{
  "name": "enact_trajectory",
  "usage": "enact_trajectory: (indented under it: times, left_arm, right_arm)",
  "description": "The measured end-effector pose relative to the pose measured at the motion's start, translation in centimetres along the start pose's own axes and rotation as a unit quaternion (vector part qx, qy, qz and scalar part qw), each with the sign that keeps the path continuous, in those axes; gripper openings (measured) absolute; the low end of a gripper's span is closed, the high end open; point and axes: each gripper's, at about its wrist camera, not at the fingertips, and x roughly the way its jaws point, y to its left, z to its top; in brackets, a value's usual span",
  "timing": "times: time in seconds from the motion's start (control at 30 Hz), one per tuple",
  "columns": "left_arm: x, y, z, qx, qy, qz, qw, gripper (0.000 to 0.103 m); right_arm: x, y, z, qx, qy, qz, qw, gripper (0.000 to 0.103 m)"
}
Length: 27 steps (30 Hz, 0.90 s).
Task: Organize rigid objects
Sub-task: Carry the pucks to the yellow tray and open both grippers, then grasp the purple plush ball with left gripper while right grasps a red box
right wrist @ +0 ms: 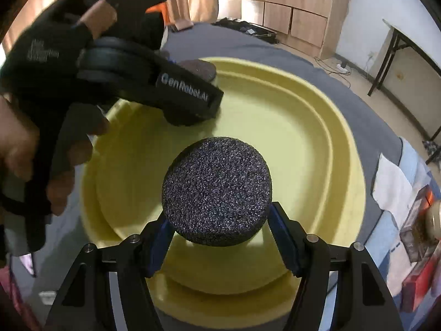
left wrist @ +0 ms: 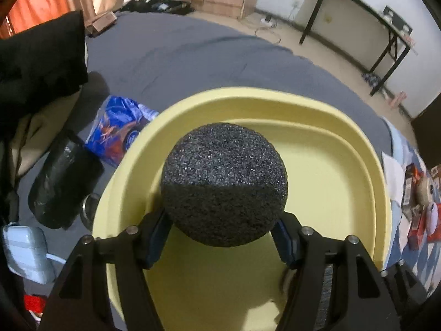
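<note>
In the left wrist view my left gripper (left wrist: 223, 237) is shut on a dark grey speckled foam ball (left wrist: 224, 182), held above a pale yellow basin (left wrist: 358, 149) on the grey bed. In the right wrist view my right gripper (right wrist: 217, 234) is shut on a dark speckled foam disc (right wrist: 216, 193), held over the same yellow basin (right wrist: 325, 127). The left gripper body (right wrist: 165, 88), in a gloved hand, reaches over the basin's far left rim, and its foam ball (right wrist: 201, 67) shows just beyond it.
Left of the basin lie a blue printed packet (left wrist: 118, 129), a black wrapped bundle (left wrist: 60, 182), a pale blue adapter (left wrist: 24, 251) and black cloth (left wrist: 38, 58). Boxes and small items (left wrist: 416, 198) sit at the right. A folding table (left wrist: 386, 41) stands by the wall.
</note>
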Motion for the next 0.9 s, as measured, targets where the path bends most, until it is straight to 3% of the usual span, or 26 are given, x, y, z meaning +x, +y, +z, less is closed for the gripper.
enact_trajectory:
  times: [0.03, 0.07, 0.1, 0.13, 0.2, 0.33, 0.4, 0.47, 0.6, 0.7, 0.8, 0.9]
  left_arm:
    - [-0.2, 0.0, -0.3, 0.002, -0.003, -0.003, 1.0000, 0.074]
    - [-0.5, -0.2, -0.5, 0.008, 0.005, 0.003, 1.0000, 0.087]
    - [-1.1, -0.4, -0.6, 0.011, 0.006, 0.004, 0.9999, 0.089]
    - [-1.9, -0.6, -0.6, 0.013, -0.003, -0.001, 0.9999, 0.093]
    - [-4.8, -1.3, -0.1, 0.019, -0.035, -0.014, 0.9991, 0.103]
    - [-9.3, -5.7, 1.3, 0.048, -0.065, -0.056, 0.9952, 0.103]
    - [-11.5, -9.9, 1.3, 0.076, -0.088, -0.087, 0.9894, 0.103]
    - [-12.1, -14.6, 0.9, 0.096, -0.084, -0.099, 0.9868, 0.103]
    - [-12.0, -23.1, -2.5, 0.125, -0.053, -0.122, 0.9832, 0.103]
    - [-10.7, -28.8, -5.7, 0.171, -0.030, -0.141, 0.9746, 0.103]
    - [-8.4, -32.1, -8.5, 0.220, -0.017, -0.130, 0.9667, 0.103]
    - [-5.4, -33.4, -10.2, 0.262, -0.001, -0.091, 0.9608, 0.103]
  right_arm:
    - [0.6, 0.2, 0.4, -0.002, 0.003, -0.001, 1.000, 0.067]
    - [1.1, 0.3, 0.6, 0.000, 0.008, 0.001, 1.000, 0.070]
    - [1.3, 0.3, 0.7, 0.004, 0.013, 0.005, 1.000, 0.076]
    - [1.4, 0.2, 1.0, 0.008, 0.013, 0.008, 1.000, 0.097]
    - [-0.5, 0.2, 1.0, 0.013, -0.013, 0.003, 1.000, 0.101]
    - [-8.7, -3.9, 0.5, 0.077, -0.094, -0.012, 0.993, 0.103]
    - [-12.4, -7.0, -0.9, 0.113, -0.129, -0.044, 0.984, 0.103]
    - [-16.2, -11.1, -3.8, 0.154, -0.146, -0.102, 0.972, 0.103]
    - [-20.5, -20.2, -11.4, 0.235, -0.118, -0.222, 0.939, 0.103]
    - [-20.9, -25.5, -16.0, 0.334, -0.101, -0.211, 0.913, 0.103]
    - [-21.2, -27.4, -19.2, 0.388, -0.119, -0.189, 0.894, 0.103]
    - [-19.1, -25.8, -18.8, 0.381, -0.134, -0.143, 0.903, 0.102]
